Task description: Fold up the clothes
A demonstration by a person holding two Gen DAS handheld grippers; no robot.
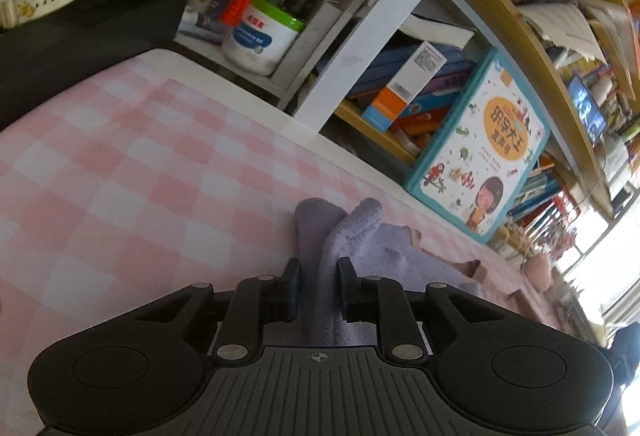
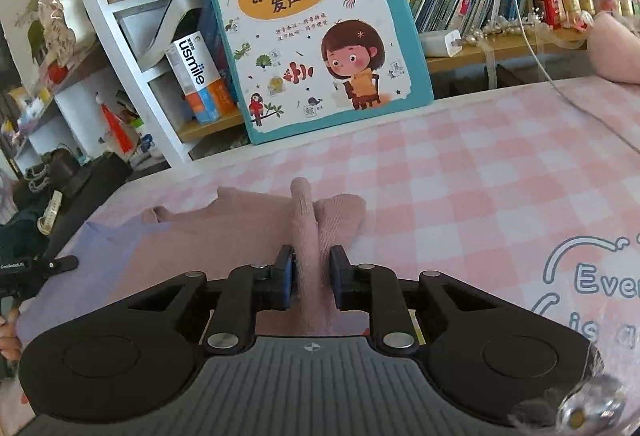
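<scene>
A knit garment, lavender on one part (image 1: 320,268) and pink on the other (image 2: 308,268), lies on the pink checked tablecloth (image 1: 120,176). My left gripper (image 1: 318,288) is shut on a bunched lavender fold that sticks up between its pads. My right gripper (image 2: 311,276) is shut on a bunched pink fold of the same garment. The rest of the garment spreads flat to the left in the right wrist view (image 2: 120,256). The left gripper's tip (image 2: 40,268) shows at the left edge of the right wrist view.
A children's book with a cartoon girl (image 2: 312,24) leans against a bookshelf (image 2: 500,48) at the table's far edge. A white and green tub (image 1: 260,36) and black box (image 1: 80,48) stand at the left. A white cable (image 2: 580,104) crosses the cloth.
</scene>
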